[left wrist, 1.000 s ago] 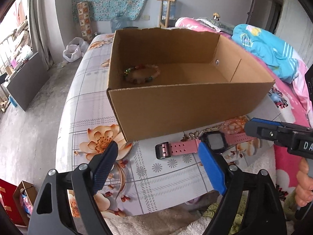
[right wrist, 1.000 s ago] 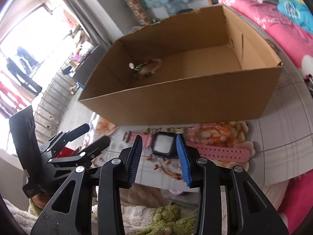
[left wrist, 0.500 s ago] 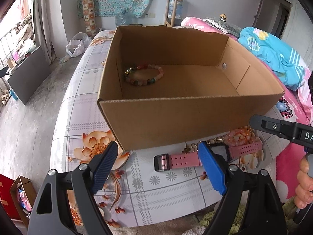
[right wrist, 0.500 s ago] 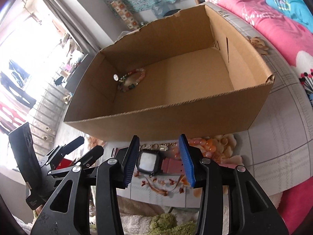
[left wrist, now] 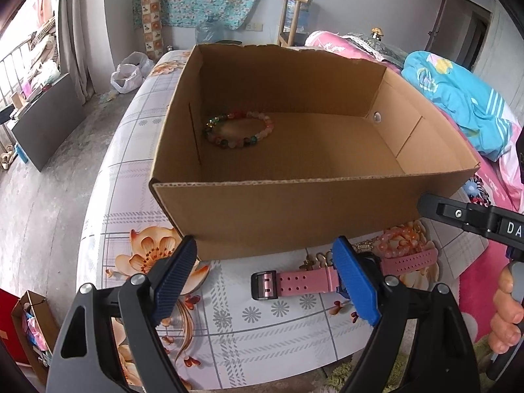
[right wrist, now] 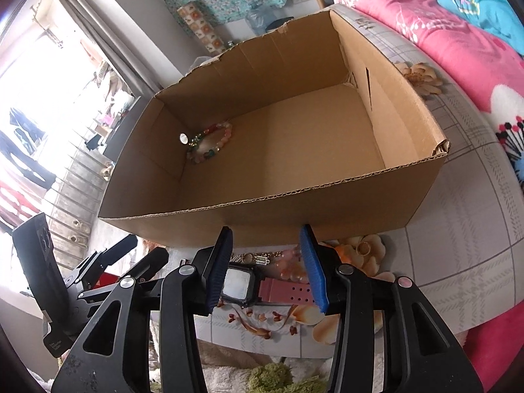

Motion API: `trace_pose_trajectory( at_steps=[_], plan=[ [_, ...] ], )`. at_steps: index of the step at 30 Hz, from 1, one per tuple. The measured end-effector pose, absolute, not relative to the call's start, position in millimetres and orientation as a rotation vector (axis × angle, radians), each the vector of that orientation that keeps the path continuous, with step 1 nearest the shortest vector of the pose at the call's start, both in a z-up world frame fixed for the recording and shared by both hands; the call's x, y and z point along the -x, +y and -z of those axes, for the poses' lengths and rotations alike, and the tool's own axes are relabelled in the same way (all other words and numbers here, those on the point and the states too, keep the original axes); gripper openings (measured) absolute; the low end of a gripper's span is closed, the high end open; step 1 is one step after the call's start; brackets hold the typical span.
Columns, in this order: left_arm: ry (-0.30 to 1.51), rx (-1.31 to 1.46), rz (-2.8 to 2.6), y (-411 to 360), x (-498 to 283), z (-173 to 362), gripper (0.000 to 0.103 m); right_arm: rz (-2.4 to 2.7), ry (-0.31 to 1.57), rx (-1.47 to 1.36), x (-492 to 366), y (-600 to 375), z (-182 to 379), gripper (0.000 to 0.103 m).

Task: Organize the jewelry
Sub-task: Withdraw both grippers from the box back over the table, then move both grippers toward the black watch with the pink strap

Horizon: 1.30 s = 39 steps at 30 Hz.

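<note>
A pink-strapped watch [right wrist: 237, 283] lies on the floral sheet in front of an open cardboard box [left wrist: 294, 209]. My right gripper [right wrist: 267, 271] is open around it: the watch face sits near the left pad, not pressed, and the strap runs under the right pad. My left gripper [left wrist: 265, 275] hangs wide open over the watch's buckle end [left wrist: 265, 285]; its right finger hides the face. A multicoloured bead bracelet [left wrist: 239, 129] lies inside the box at the back left. A peach bead bracelet [left wrist: 402, 239] and a gold chain [right wrist: 252, 257] lie between the watch and the box.
The bed's left edge drops to a grey floor [left wrist: 39, 196]. Pink bedding [right wrist: 458, 42] and a blue quilt [left wrist: 458, 98] pile up on the right. A person's fingers [left wrist: 504, 314] hold the right gripper's handle. A green fluffy rug [right wrist: 271, 376] lies below the bed's near edge.
Both views now look further down into the box. My right gripper's jaws have spread a little around the watch face. The watch stays on the sheet.
</note>
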<state>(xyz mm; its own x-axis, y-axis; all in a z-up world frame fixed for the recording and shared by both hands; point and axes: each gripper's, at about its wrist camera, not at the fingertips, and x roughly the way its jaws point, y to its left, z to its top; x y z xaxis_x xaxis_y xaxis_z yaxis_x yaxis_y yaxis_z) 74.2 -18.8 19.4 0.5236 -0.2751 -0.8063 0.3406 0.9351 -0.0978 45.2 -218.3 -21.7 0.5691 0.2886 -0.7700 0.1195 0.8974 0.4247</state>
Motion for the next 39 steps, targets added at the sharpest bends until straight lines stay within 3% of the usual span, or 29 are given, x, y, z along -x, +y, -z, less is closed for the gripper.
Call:
trace_pose_trajectory(
  at_steps=[17,31,35,39],
  plan=[
    [0.950,-0.076,0.373,-23.8,-76.8,-20.1,0.083,-0.059,0.938,-0.428,-49.8,-220.0,19.3,0.046],
    [0.927,-0.021,0.446,-16.3,-53.5,-21.4,0.089,0.044,0.839,-0.234,-20.7,-204.8,-0.1,0.091],
    [0.946,0.077,0.462,-9.9,-36.7,-19.6,0.097,0.076,0.785,-0.178,-7.6,-193.6,-4.7,0.095],
    [0.991,0.124,0.533,-10.2,-26.0,-16.0,0.097,0.057,0.764,-0.172,1.9,-184.5,-3.8,0.095]
  ],
)
